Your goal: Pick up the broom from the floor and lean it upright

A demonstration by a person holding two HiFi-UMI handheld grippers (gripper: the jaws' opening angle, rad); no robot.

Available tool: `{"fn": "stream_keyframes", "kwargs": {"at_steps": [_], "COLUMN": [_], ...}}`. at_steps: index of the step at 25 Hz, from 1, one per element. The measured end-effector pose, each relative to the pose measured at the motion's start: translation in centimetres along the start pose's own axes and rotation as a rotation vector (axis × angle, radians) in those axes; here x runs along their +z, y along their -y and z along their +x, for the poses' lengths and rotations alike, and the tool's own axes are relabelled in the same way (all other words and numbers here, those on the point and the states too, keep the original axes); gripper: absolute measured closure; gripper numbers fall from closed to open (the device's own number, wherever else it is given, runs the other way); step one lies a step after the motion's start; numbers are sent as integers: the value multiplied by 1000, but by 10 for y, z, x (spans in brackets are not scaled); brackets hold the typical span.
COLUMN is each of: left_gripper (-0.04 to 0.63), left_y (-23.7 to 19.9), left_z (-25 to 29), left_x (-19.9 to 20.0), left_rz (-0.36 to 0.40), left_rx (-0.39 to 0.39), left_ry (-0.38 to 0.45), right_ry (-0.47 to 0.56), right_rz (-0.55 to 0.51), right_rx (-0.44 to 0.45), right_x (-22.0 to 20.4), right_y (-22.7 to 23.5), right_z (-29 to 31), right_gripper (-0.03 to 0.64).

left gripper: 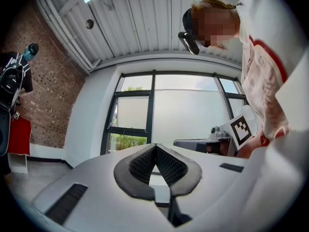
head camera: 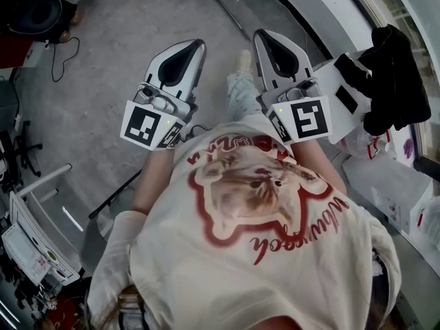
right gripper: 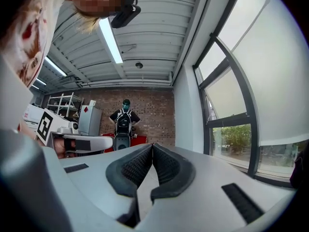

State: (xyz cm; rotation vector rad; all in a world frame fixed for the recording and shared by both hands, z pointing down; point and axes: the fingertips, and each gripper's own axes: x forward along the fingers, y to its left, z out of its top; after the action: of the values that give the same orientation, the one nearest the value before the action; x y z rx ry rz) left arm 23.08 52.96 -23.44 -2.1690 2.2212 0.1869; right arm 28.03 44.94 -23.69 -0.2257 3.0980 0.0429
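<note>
In none of the three views can I make out a broom. A thin dark rod lies on the grey floor beside the person's left arm; what it is I cannot tell. My left gripper is held out level in front of the person's chest, shut, with nothing between its pads. My right gripper is alongside it, also shut and empty, its pads touching at the tips. The left gripper view faces a large window; the right gripper view faces a brick wall.
A white cabinet with a black garment draped over it stands close on the right, with white bags below it. A chair base and a white rack are on the left. A person in black stands far off.
</note>
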Motion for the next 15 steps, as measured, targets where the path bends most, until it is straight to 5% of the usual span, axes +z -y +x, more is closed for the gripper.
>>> {"fn": "stream_keyframes", "kwargs": {"at_steps": [8, 15], "left_gripper": [577, 577], "left_y": [-85, -160], "left_z": [66, 188], "left_x": [-17, -24], "left_rz": [-8, 3], "left_rx": [41, 35], "left_ry": [-29, -34], "right_ry": [18, -4], "right_rz": [36, 53], "right_rx": [11, -8], "right_x": [-16, -25], "right_y": [61, 177], "right_z": [99, 197], "right_gripper": [592, 592]}}
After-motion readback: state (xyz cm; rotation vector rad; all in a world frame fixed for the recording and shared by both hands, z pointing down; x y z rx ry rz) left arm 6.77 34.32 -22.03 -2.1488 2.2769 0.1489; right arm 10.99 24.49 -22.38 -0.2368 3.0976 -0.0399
